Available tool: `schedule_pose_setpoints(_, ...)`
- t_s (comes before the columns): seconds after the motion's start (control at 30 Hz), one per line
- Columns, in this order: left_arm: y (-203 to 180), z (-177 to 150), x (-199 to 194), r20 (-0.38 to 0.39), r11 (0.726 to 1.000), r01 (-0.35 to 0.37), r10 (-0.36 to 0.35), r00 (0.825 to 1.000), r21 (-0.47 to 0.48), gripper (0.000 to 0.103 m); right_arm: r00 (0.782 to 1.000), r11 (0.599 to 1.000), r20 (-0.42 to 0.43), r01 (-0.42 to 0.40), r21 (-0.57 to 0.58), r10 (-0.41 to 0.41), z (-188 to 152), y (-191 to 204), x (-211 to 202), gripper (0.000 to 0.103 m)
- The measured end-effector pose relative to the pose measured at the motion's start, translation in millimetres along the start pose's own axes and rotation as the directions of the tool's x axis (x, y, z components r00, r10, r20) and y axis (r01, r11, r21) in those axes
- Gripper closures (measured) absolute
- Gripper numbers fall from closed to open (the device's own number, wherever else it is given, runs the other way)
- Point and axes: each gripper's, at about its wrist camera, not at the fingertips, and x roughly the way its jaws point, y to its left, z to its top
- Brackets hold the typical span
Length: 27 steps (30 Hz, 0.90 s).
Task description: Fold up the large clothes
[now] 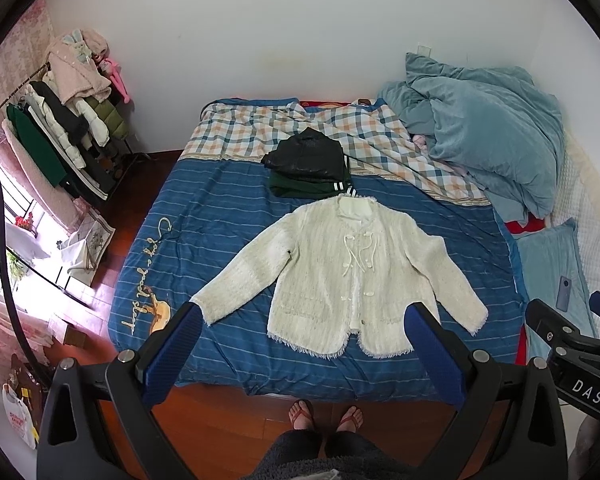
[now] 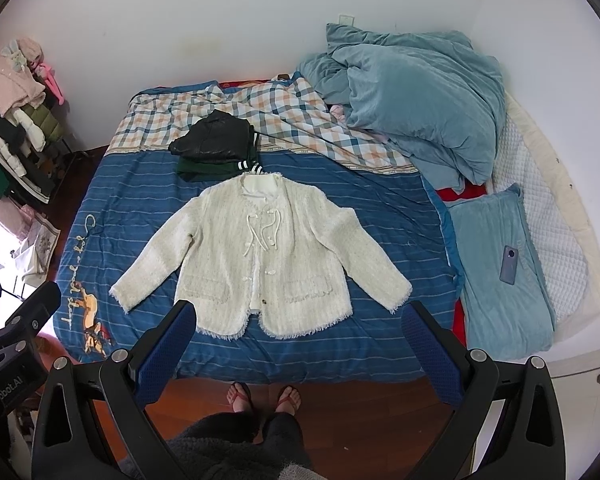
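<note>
1. On the bed [image 1: 228, 216] a cream jacket [image 1: 340, 264] is spread flat, face up, its collar-to-hem axis running straight away from both tools.
2. Folded dark clothes [image 1: 308, 168] are stacked just beyond its collar.
3. Left tool [image 1: 306, 354] and right tool [image 2: 300, 350] are held gaping and empty, above the hem, each nearest its own sleeve.
</note>
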Motion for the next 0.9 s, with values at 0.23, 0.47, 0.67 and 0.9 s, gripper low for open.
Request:
schedule_pose_setpoints(0.23, 0.0, 1.9, 1.7, 0.000, 1.000, 0.002, -0.002, 1.000, 0.000, 0.000, 1.000, 1.000, -0.007, -0.001, 0.006, 0.001, 9.6, 1.8, 4.7, 0.000)
schedule_pose_setpoints(0.47, 1.6, 8.1, 13.8, -0.006, 1.000, 0.014, -0.014, 1.000, 0.011, 0.000, 1.000, 1.000, -0.018, -0.010, 0.024, 0.011, 10.0, 3.3, 15.5, 0.000)
schedule_pose_setpoints(0.67, 2.6, 18.2, 56.9, 0.019, 0.999, -0.008, 0.007, 1.000, 0.041, 0.000, 0.997, 0.991, -0.044, -0.051, 0.127, 0.057, 12.2, -4.6, 55.6, 0.000)
schedule_pose_setpoints(0.9, -17.1, 26.4, 144.4, -0.018, 0.996, -0.034, 0.035, 0.999, 0.080, 0.000, 0.997, 0.918, -0.061, -0.023, 0.397, 0.051, 2.9, -72.6, 166.7, 0.001)
